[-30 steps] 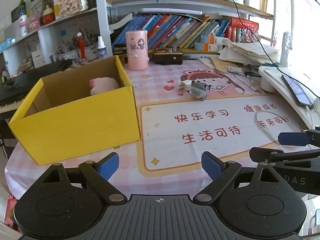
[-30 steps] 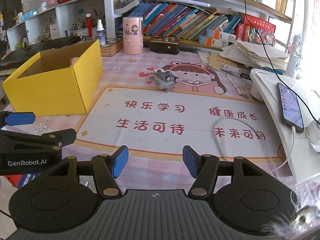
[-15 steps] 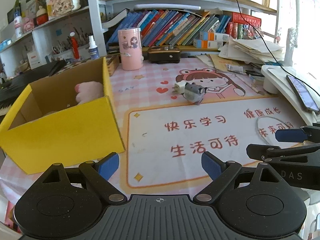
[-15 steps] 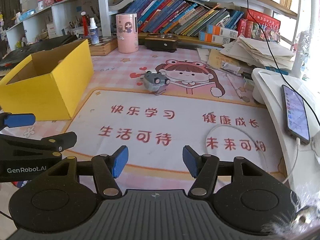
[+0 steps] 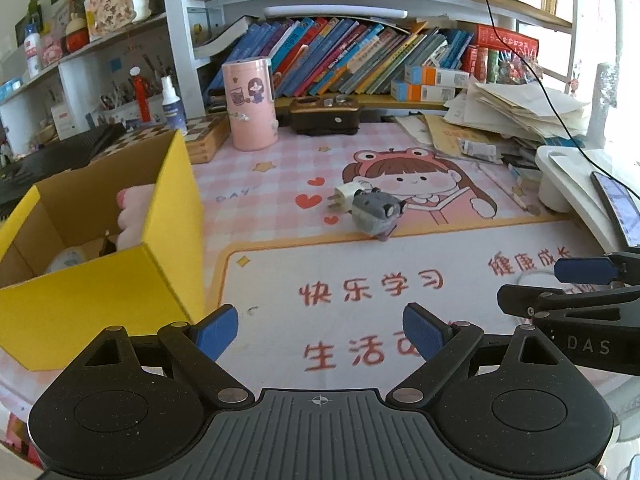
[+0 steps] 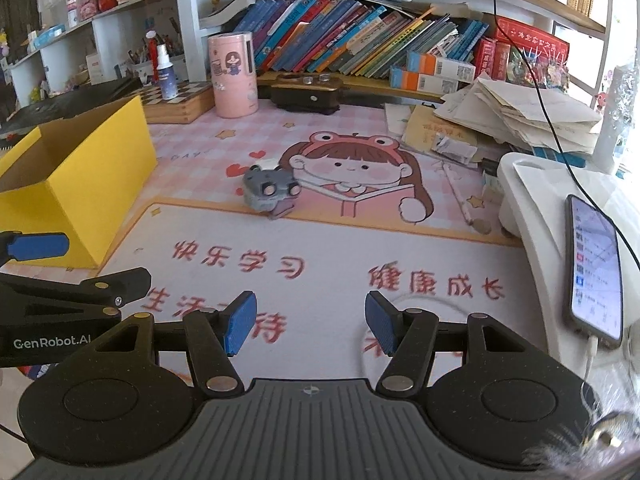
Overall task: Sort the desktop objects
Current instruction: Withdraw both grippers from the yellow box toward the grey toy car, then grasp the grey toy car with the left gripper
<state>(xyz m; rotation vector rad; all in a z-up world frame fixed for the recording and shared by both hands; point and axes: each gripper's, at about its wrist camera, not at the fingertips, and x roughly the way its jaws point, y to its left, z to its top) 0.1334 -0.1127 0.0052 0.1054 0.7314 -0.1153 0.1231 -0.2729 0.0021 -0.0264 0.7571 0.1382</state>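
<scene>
Change since a second ago: in both wrist views the desk mat and its printed characters now sit nearer and larger, and the yellow box [image 5: 100, 264] has slid toward the left edge. Both grippers have travelled forward over the desk toward the loose items; nothing on the desk itself has shifted. Judgement: this is the approach leg of a pick, with no contact yet.

Left to right:
- Yellow box, one, open-topped, at the left. Inside: one pink plush [image 5: 134, 216] against the near wall, plus a pale round item I cannot identify.
- Left gripper [image 5: 320, 334]: jaws spread wide, nothing between them, only mat below.
- White charger plug [image 5: 346, 197], one, on the mat mid-desk, touching or just beside the toy; cannot tell which.
- Grey plush toy [image 5: 376, 213], one, just right of the plug, well ahead of both grippers.
- Right gripper [image 6: 310, 322]: jaws partly open, narrower than the left, empty.
- Phone [image 6: 596, 272], one, on the white stand at the right, cable attached.

Remaining to sort, by my count: two loose items.
</scene>
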